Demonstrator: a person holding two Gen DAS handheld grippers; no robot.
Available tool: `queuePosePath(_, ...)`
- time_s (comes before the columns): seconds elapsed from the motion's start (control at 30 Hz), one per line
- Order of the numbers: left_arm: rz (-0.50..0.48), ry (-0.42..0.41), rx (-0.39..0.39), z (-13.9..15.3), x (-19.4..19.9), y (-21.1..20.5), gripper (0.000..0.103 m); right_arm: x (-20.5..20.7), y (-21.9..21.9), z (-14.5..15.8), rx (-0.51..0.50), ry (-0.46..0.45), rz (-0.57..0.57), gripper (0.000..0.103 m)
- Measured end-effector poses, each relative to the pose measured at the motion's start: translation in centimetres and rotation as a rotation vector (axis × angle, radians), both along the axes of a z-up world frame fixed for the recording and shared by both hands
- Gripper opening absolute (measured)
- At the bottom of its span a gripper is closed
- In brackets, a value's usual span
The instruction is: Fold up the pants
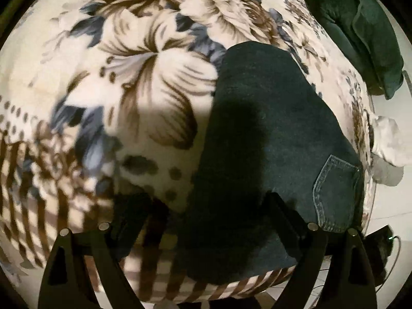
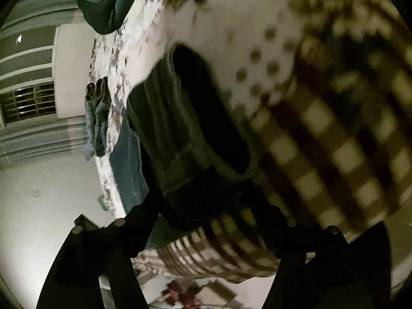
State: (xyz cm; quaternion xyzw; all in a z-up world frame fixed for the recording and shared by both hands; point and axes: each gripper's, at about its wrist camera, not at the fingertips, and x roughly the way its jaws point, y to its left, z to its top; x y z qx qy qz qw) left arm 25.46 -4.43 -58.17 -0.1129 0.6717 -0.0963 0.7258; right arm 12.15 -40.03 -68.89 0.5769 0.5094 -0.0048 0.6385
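Dark blue jeans (image 1: 270,118) lie folded on a floral blanket (image 1: 128,77), a stitched back pocket (image 1: 334,193) showing at the right. My left gripper (image 1: 206,208) hangs over their near end, open wide, its fingers apart from the cloth; its shadow falls on the denim. In the blurred right wrist view the same jeans (image 2: 185,134) lie at the bed's edge on the blanket (image 2: 231,13). My right gripper (image 2: 208,216) stands open at their near end, dark cloth showing between its fingers.
A dark green cloth heap (image 1: 360,25) (image 2: 103,0) sits at the bed's far corner. Folded jeans (image 2: 97,118) are stacked on the bed's far edge. A white cloth (image 1: 388,141) hangs off the side. Pale floor (image 2: 38,193) lies below; a barred window (image 2: 28,103) is behind.
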Motion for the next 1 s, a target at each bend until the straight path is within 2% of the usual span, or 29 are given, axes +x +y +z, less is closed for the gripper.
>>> queuePosePath(0.07, 0.006, 0.008, -0.024, -0.7, 0.4, -0.1, 0.091, 0.3, 1.0, -1.6, 0.046, 0.006, -0.036, 0.073)
queuePosePath(0.2, 0.020, 0.021, -0.079, -1.8, 1.1, -0.4, 0.091, 2.3, 1.7, -3.0, 0.179, -0.082, -0.138, 0.076)
queuePosePath(0.3, 0.033, 0.025, -0.103, -2.3, 1.5, -0.3, 0.093, 2.9, 2.8, -1.8, 0.104, -0.098, -0.084, 0.076)
queuePosePath(0.37, 0.030, 0.025, -0.115, -2.6, 1.5, -0.1, 0.095, 3.1, 3.4, -2.7, 0.112, -0.068, -0.060, 0.077)
queuePosePath(0.43, 0.020, 0.023, -0.120, -2.7, 1.5, -0.2, 0.096, 3.5, 3.6, -3.5, 0.138, -0.065, -0.057, 0.084)
queuePosePath(0.5, 0.012, 0.021, -0.127, -2.9, 1.5, -0.2, 0.096, 4.5, 3.9, -3.6, 0.124, -0.067, -0.043, 0.098)
queuePosePath(0.6, 0.016, 0.017, -0.142, -3.0, 1.5, 0.0, 0.096, 6.2, 4.5, -2.8, 0.105, -0.083, -0.045, 0.100)
queuePosePath(0.67, 0.025, 0.014, -0.156, -3.1, 1.4, 0.3, 0.096, 6.6, 4.7, -2.0, 0.076, -0.101, -0.050, 0.090)
queuePosePath(0.7, 0.022, 0.009, -0.161, -3.1, 1.4, 0.4, 0.094, 6.7, 4.9, -1.5, 0.052, -0.106, -0.049, 0.069)
queuePosePath(0.73, 0.018, 0.001, -0.170, -3.0, 1.3, 0.4, 0.093, 6.6, 4.9, -1.2, 0.038, -0.106, -0.047, 0.059)
queuePosePath(0.77, 0.011, -0.015, -0.180, -2.8, 1.1, 0.5, 0.087, 6.5, 4.9, -0.9, 0.034, -0.108, -0.047, 0.058)
queuePosePath(0.8, 0.000, -0.035, -0.200, -2.6, 0.9, 0.5, 0.059, 6.4, 5.0, -0.8, 0.026, -0.098, -0.046, 0.053)
queuePosePath(0.83, -0.016, -0.050, -0.214, -2.2, 0.6, 0.3, 0.049, 6.5, 5.2, -0.8, 0.018, -0.083, -0.042, 0.049)
queuePosePath(0.87, -0.026, -0.064, -0.197, -1.8, 0.4, 0.2, 0.045, 6.5, 5.3, -0.7, 0.013, -0.077, -0.043, 0.048)
queuePosePath(0.9, -0.030, -0.076, -0.194, -1.4, 0.2, 0.1, 0.037, 6.6, 5.3, -0.4, 0.012, -0.073, -0.041, 0.045)
queuePosePath(1.0, 0.014, -0.078, -0.229, 0.1, -0.2, 0.9, 0.026, 7.0, 5.6, 1.6, -0.006, -0.078, 0.001, 0.041)
